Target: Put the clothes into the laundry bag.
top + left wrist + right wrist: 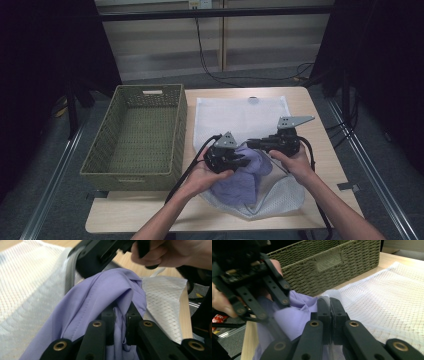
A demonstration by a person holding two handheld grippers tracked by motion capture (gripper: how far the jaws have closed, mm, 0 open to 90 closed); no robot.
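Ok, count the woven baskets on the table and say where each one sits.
1. The olive woven basket sits on the table's left side, beside the white mesh bag. The right gripper view shows its handle-slot wall behind the purple cloth.

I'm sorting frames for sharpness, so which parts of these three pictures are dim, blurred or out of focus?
High view: dim overall, black at both sides, the table evenly lit. Left gripper view: purple cloth fairly sharp, the right gripper above it soft. Right gripper view: the left gripper is motion-blurred, the basket crisp, the mesh bag softening close up.
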